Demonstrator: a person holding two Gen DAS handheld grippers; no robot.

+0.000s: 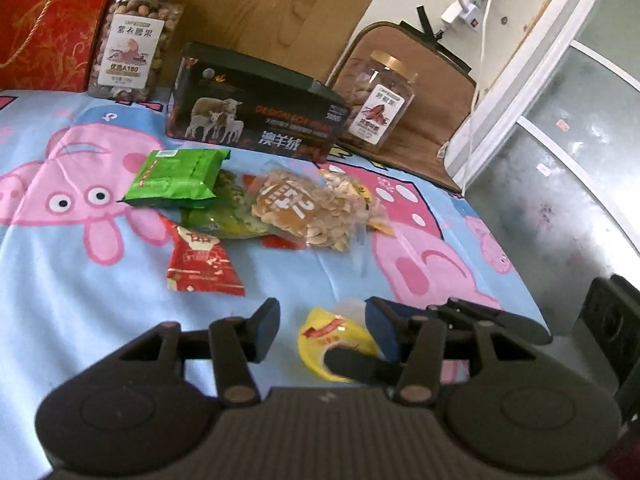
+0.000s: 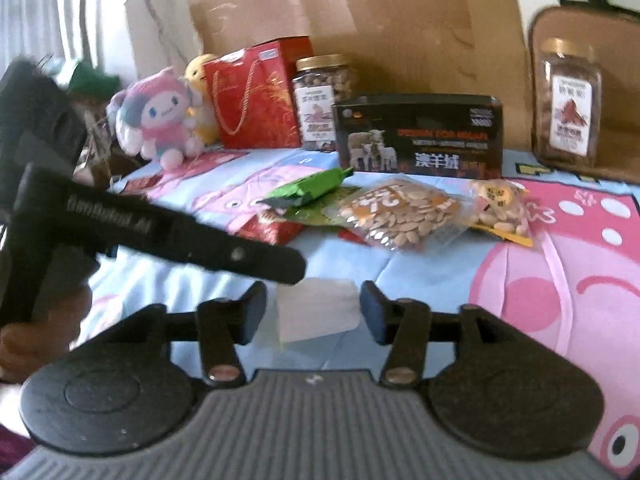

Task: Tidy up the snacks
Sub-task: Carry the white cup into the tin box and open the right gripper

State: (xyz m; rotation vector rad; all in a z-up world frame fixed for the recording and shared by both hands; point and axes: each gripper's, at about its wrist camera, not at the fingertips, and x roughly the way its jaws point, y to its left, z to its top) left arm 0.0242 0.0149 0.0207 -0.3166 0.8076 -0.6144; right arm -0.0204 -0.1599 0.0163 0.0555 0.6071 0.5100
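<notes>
A pile of snack packets lies on the Peppa Pig cloth: a green packet (image 1: 178, 176) (image 2: 310, 188), a clear bag of seeds (image 1: 308, 210) (image 2: 400, 212), a small bag of nuts (image 2: 498, 206) and a red packet (image 1: 200, 260) (image 2: 268, 230). A yellow packet (image 1: 336, 340) lies right in front of my left gripper (image 1: 324, 330), whose jaws are open around it. My right gripper (image 2: 312, 312) is open over a pale, blurred packet (image 2: 316, 308). The left gripper's body (image 2: 160, 232) crosses the right wrist view.
A black box with sheep (image 1: 256, 112) (image 2: 420, 136) stands behind the pile. Two nut jars (image 1: 136, 36) (image 1: 380, 100), a red gift bag (image 2: 252, 100) and a plush doll (image 2: 160, 116) line the back. The cloth's right edge drops off by a metal cabinet (image 1: 560, 184).
</notes>
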